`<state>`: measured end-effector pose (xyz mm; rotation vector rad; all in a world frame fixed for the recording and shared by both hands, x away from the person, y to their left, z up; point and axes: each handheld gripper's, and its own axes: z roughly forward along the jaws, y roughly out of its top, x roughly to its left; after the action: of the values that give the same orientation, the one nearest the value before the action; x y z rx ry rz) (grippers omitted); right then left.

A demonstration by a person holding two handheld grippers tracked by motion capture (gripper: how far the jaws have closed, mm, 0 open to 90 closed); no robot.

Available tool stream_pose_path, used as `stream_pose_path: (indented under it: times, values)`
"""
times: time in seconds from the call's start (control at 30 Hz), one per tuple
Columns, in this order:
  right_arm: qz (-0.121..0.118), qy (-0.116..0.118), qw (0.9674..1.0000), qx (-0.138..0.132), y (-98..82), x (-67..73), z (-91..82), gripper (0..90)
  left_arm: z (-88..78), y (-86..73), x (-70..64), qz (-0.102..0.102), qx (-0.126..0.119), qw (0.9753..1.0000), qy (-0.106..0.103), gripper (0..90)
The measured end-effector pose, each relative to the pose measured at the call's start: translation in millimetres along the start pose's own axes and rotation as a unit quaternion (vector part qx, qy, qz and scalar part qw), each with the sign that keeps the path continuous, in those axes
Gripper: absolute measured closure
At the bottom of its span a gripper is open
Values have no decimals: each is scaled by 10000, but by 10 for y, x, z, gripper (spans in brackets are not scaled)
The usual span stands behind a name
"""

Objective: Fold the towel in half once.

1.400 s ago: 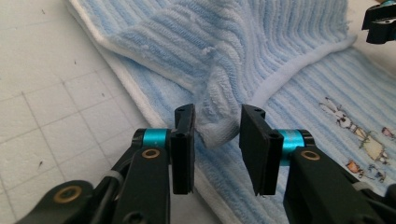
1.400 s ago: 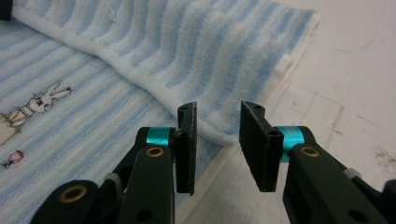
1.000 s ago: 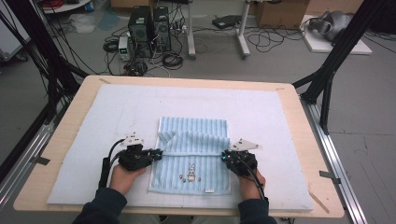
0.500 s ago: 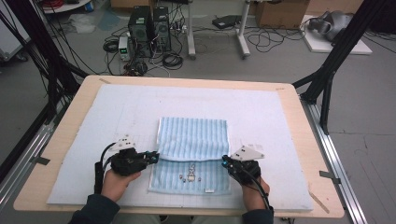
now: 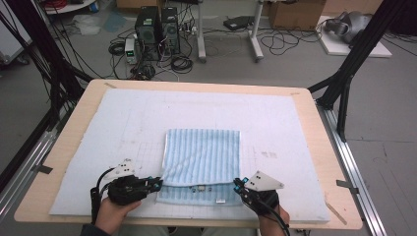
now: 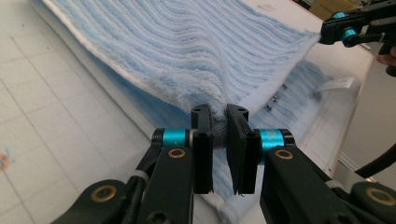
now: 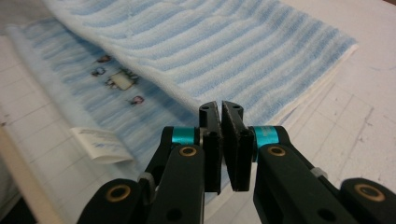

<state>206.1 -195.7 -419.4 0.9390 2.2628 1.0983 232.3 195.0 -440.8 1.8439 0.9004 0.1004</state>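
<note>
Towel (image 5: 201, 158) edge nearer (label (image 7: 100, 144) exposed)

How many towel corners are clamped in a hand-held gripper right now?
2. The left hand-held gripper pinches the near-left corner of the striped towel; the right hand-held gripper pinches the near-right corner. The far corners lie free.

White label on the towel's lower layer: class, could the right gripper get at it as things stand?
Probably not at once. The right gripper is shut on the towel edge. The label lies uncovered close beside it, so the path looks free once it lets go.
</note>
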Motion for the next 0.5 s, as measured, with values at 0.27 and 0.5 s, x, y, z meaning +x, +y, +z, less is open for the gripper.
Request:
stream_pose_path:
  times: [0.27, 0.5]
  values:
    - [-95, 114, 9999, 67, -66, 80, -127, 864, -40, -74, -107, 172, 106, 9998, -12, 800]
    - [-22, 246, 9997, 91, -188, 150, -190, 864, -89, -150, -177, 230, 146, 9996, -21, 794]
